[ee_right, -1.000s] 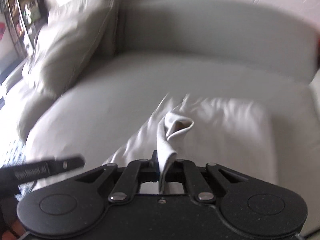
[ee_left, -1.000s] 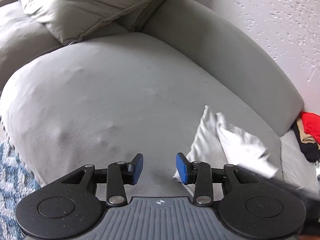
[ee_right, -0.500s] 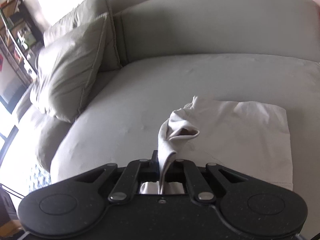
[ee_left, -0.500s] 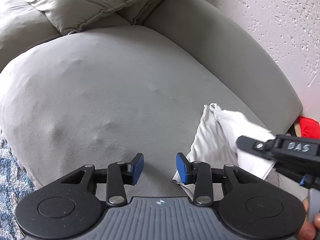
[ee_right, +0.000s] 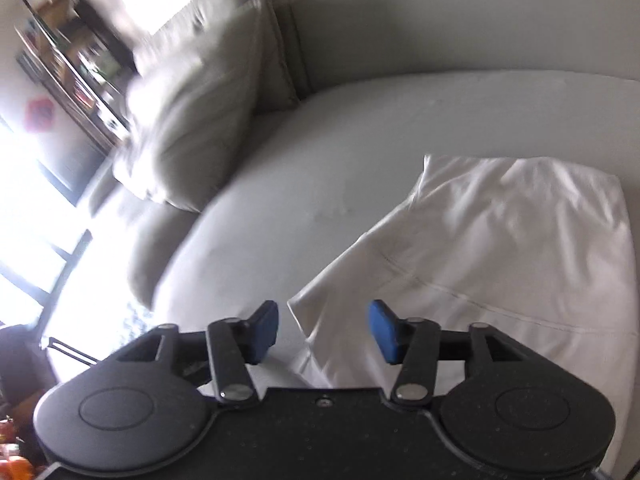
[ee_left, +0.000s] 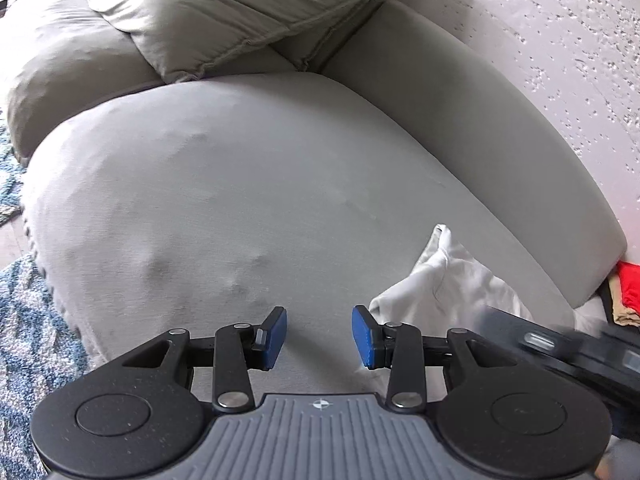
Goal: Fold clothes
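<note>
the white garment (ee_right: 500, 248) lies on the grey sofa seat (ee_left: 248, 184), toward its right end near the backrest, with a corner of it just ahead of the right tool (ee_right: 323, 326). that tool's blue pads stand apart with nothing between them; the cloth edge sits below the gap, not pinched. the left tool (ee_left: 319, 336) is likewise spread wide and empty, hanging over bare cushion just left of the garment.

in the right wrist view the garment looks laid into a rough rectangle with a stitched seam running across it and soft ripples on top; in the left wrist view its far corner (ee_left: 440, 240) stands up in a small peak. this fits either a fold just laid down or a piece spread for another fold, and the pictures do not settle which.

whichever it is, a good result would depend on flat layers and square edges: the raised corner and the ripples probably need smoothing, and any pinch should take the cloth close to an edge, both layers together, so that the stack does not drag or slide on the soft cushion. a pile of red and dark clothes (ee_left: 624, 288) lies past the sofa's right end.
</note>
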Tool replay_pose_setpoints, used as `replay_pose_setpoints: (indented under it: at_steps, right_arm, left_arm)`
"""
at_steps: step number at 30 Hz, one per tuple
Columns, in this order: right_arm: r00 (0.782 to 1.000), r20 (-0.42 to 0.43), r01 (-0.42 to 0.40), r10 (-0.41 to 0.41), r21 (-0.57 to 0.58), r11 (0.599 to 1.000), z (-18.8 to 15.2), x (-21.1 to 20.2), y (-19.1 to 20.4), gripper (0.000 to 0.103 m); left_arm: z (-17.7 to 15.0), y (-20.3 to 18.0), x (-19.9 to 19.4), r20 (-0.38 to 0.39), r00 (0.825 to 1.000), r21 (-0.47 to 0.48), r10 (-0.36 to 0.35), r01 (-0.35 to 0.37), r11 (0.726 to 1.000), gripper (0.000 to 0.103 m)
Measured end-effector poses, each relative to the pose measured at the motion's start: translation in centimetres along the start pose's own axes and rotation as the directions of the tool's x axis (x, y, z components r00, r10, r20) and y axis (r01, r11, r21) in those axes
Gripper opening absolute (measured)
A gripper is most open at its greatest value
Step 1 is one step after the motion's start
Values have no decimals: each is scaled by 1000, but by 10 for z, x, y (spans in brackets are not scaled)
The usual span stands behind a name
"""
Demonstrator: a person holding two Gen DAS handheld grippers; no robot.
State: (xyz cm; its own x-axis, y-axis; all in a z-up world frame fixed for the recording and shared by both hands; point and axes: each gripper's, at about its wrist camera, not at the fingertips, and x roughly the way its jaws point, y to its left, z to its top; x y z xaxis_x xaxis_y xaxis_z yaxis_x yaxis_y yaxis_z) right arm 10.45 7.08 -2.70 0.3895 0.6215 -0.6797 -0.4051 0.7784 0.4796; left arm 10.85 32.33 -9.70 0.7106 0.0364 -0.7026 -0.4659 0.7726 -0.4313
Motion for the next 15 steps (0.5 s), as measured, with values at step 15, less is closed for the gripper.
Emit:
replay_pose_setpoints:
  at_steps: [15]
  right_arm:
    - [980,95,183,-175,-76,980,-48,-93,-92,25]
  left_arm:
    - [-20,-120,32,-13,990,603,144,-107,791,26]
